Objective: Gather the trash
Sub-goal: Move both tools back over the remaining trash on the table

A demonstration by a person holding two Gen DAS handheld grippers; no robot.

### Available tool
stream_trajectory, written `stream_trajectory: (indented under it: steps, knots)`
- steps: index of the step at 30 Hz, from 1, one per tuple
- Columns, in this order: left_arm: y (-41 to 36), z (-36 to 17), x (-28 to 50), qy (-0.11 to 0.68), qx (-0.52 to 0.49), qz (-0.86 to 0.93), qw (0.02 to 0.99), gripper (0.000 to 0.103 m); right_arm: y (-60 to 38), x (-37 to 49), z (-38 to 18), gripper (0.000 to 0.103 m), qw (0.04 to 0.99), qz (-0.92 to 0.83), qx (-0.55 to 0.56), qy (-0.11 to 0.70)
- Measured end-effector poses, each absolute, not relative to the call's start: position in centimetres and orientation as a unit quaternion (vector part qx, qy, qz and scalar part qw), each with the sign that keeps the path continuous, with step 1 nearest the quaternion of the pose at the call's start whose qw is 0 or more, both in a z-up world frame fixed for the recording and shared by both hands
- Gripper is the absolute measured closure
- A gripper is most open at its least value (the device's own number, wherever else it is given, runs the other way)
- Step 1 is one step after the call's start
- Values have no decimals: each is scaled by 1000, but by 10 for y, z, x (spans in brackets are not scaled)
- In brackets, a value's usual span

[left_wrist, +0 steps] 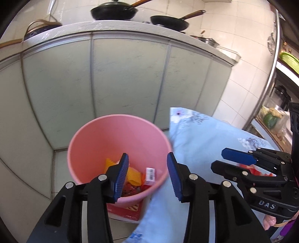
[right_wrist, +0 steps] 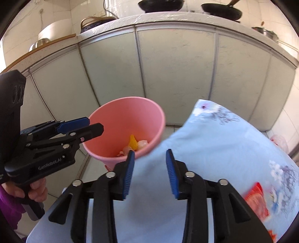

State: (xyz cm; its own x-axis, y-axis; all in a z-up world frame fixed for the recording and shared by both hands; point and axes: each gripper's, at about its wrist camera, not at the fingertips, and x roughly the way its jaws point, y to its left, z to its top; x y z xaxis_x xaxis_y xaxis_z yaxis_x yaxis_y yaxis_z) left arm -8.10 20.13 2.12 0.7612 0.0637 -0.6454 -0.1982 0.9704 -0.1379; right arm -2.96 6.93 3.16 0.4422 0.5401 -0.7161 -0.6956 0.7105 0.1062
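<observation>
A pink bin (left_wrist: 119, 142) stands on the floor by the cabinet; it also shows in the right wrist view (right_wrist: 129, 121). Yellow wrappers (left_wrist: 133, 175) and a small red-and-white box (left_wrist: 150, 173) lie inside it. My left gripper (left_wrist: 147, 175) is open and empty above the bin's near rim. My right gripper (right_wrist: 150, 172) is open and empty over the light blue floral cloth (right_wrist: 214, 149). A red wrapper (right_wrist: 257, 201) lies on the cloth at the right. In the left wrist view the right gripper (left_wrist: 222, 160) hovers over that red wrapper (left_wrist: 250, 168).
Pale green cabinet doors (left_wrist: 127, 74) rise behind the bin, with black pans (left_wrist: 114, 11) on the counter above. A red flat pack (left_wrist: 129, 211) lies under the bin on the tiled floor. A shelf unit (left_wrist: 274, 112) stands at the right.
</observation>
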Motion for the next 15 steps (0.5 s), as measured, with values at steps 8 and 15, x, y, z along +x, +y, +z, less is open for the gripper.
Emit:
stream_trajectory:
  steps: [8,15]
  knots:
    - [131,34,-70,343,-72,-11,937,58,-32,-56,46,64,876,296,-84,371]
    - [66,39,-58,357,-48,-81,930,57,-140,-74,55,59,905,213,-56,363]
